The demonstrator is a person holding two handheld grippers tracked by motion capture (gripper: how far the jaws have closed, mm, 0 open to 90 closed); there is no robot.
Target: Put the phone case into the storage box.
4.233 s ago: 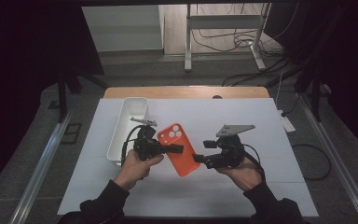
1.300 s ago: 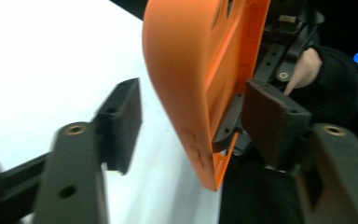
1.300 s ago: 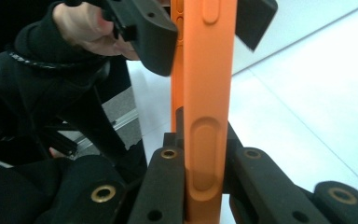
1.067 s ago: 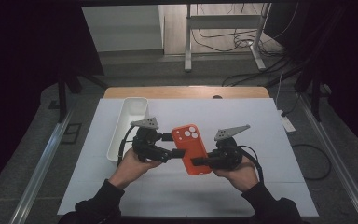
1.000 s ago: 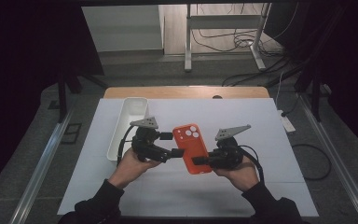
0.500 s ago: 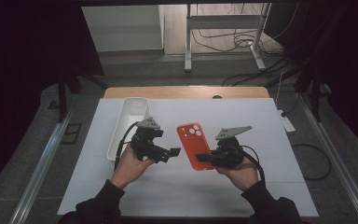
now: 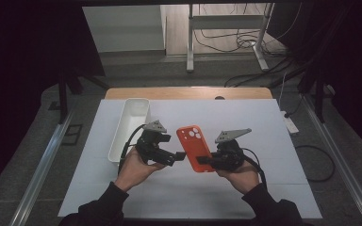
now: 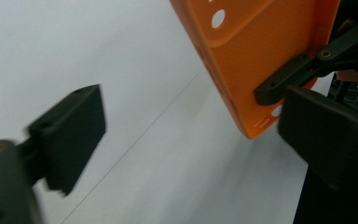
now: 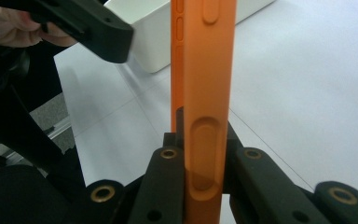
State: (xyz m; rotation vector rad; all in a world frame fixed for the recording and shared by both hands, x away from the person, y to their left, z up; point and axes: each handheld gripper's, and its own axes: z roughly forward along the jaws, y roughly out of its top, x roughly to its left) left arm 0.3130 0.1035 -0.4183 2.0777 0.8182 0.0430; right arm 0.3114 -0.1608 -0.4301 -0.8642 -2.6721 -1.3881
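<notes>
Orange phone case (image 7: 195, 148) sitting pinched at its lower end between 2 pads of right gripper (image 7: 206, 160), standing edge-on in right gripper view (image 9: 204, 93), lifted off white table (image 7: 264, 117). Left gripper (image 7: 175, 156) just beside case, spread, holding nothing; its jaws have just been closing a little. Risk: soft case twisting or slipping out of narrow pinch if left gripper is bumping it. Both hands hovering level, left hand (image 7: 134, 165) angling inward. White bin (image 7: 129, 127) behind left gripper.

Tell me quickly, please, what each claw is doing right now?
Left claw: open, holding nothing; its jaws have just been closing a little beside the case.
Right claw: shut on the case's lower end.
</notes>
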